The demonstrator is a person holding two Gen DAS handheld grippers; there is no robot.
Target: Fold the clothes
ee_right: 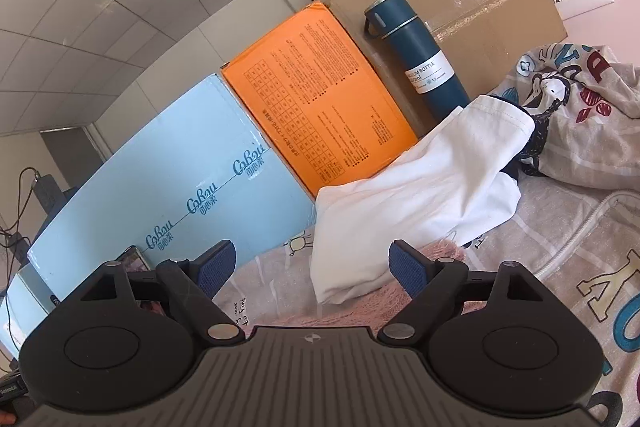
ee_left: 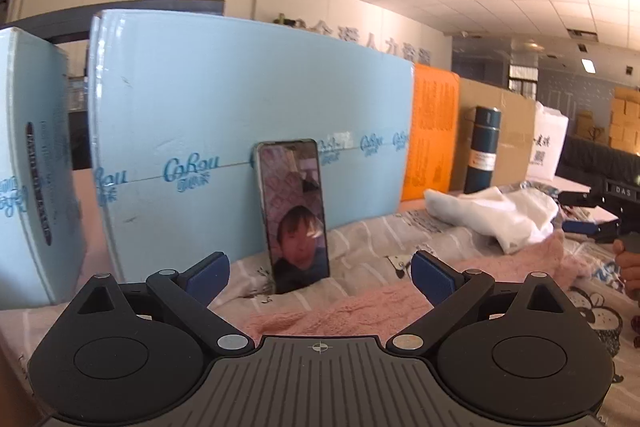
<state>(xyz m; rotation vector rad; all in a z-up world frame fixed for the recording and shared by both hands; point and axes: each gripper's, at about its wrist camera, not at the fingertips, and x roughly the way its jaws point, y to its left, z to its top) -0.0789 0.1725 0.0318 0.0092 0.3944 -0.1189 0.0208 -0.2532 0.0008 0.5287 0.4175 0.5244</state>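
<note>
Grippers both gape wide with nothing between their pads: left gripper point(ee_left: 320, 273) over the pink knit point(ee_left: 360, 301), right gripper point(ee_right: 310, 267) facing the crumpled white garment point(ee_right: 416, 195), which lies on the knit before the orange box point(ee_right: 320, 99).

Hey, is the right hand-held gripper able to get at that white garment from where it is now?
Probably yes. The right hand-held gripper is open and empty, and the white garment lies just ahead on the pink knit, nothing between them. The blue bottle stands behind it, out of the way.
</note>
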